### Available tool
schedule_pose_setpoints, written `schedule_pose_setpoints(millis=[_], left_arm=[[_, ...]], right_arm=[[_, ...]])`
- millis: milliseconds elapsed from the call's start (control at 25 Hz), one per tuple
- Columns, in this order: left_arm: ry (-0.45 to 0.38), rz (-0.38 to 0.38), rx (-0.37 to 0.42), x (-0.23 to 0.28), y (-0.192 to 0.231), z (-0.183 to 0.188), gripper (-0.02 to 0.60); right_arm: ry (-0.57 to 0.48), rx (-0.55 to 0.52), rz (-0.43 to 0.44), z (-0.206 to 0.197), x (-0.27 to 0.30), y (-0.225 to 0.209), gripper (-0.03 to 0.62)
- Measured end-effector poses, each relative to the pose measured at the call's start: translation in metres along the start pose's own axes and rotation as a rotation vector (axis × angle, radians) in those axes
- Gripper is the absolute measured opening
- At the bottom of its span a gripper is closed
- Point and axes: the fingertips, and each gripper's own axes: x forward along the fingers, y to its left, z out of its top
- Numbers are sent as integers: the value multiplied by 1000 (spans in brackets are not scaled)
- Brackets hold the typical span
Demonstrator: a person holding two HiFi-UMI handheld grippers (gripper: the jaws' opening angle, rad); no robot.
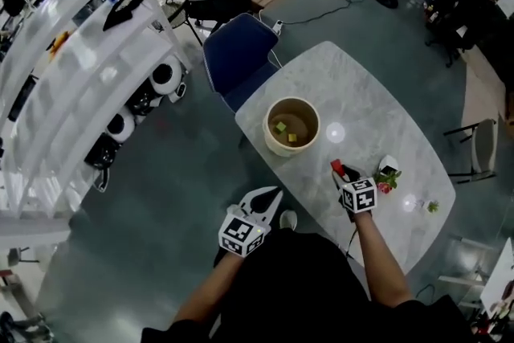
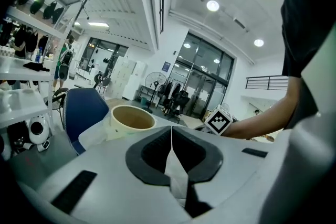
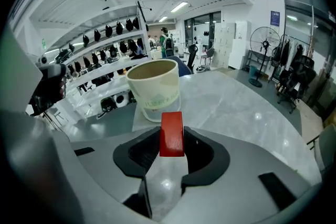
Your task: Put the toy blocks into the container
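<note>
A cream round container [image 1: 291, 126] stands on the white marble table [image 1: 377, 116]; two yellow-green blocks lie inside it. A red toy block [image 3: 171, 134] is clamped between the jaws of my right gripper [image 3: 171, 140], and in the head view that red block [image 1: 336, 166] shows just ahead of the right gripper [image 1: 341, 173], short of the container [image 3: 155, 89]. My left gripper [image 2: 171, 139] is shut and empty, held off the table's near-left edge [image 1: 265, 201], pointing toward the container [image 2: 131, 120].
A blue chair [image 1: 237, 52] stands at the table's far-left end. White shelving [image 1: 72, 76] runs along the left. A small red and green object [image 1: 387, 181] lies on the table to the right of my right gripper, and a small green piece [image 1: 433, 206] lies farther right.
</note>
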Motion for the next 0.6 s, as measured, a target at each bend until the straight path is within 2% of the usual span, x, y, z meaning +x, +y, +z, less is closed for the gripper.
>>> schedule_pose_setpoints(millis=[280,600], left_arm=[[-24,-33,7,-31,43,24,8],[-25,-76,22,-54,79,39,8]], right_arm=[[-67,56,-75,59,-4,22,126],[-131,19,-108,115,-7,62,126]])
